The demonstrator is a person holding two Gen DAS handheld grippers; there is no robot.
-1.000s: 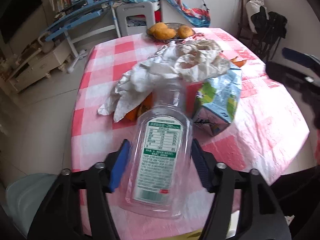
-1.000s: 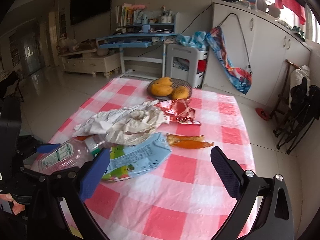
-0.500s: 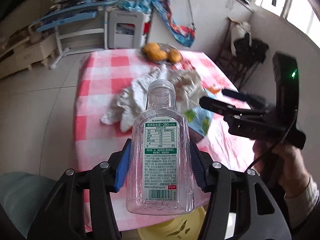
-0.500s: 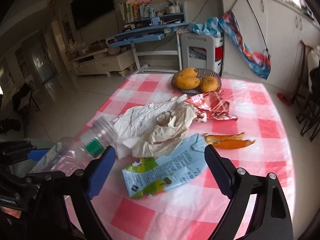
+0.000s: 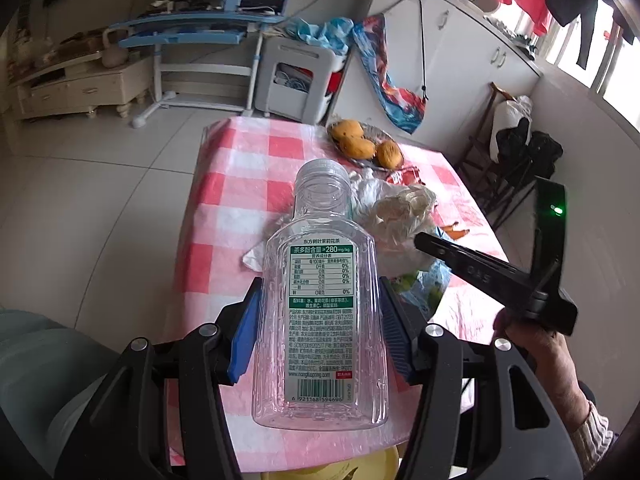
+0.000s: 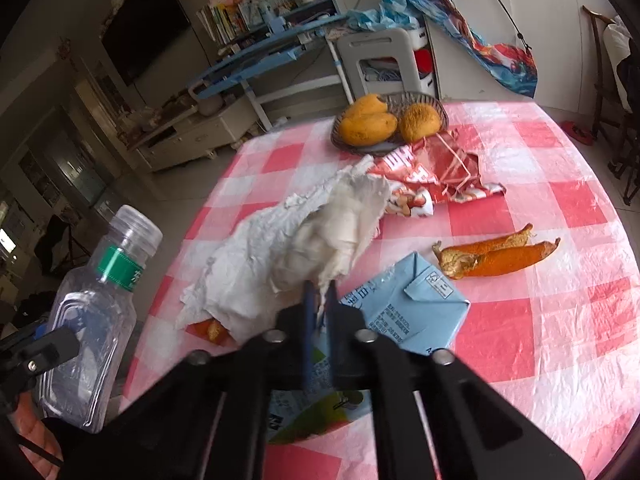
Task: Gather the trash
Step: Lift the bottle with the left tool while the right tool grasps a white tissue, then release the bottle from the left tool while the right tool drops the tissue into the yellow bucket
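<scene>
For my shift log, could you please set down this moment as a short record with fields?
left gripper: shut on the empty plastic tea bottle, held above the table edge
right gripper: shut on the edge of the crumpled white paper
still on checked tablecloth: blue carton, orange peel, red wrapper
not trash: basket of mangoes

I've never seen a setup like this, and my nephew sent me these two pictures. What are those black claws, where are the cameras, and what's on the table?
They are hand-held grippers, one per hand, each carrying a wide-angle camera looking along its fingers.

The left gripper clamps an empty clear plastic bottle, upright and capless. Its picture also shows the person's right hand.

The right gripper looks shut at the edge of crumpled white paper.

On the pink checked tablecloth lie a flattened blue carton, orange peel, a red wrapper and a basket of mangoes.
</scene>
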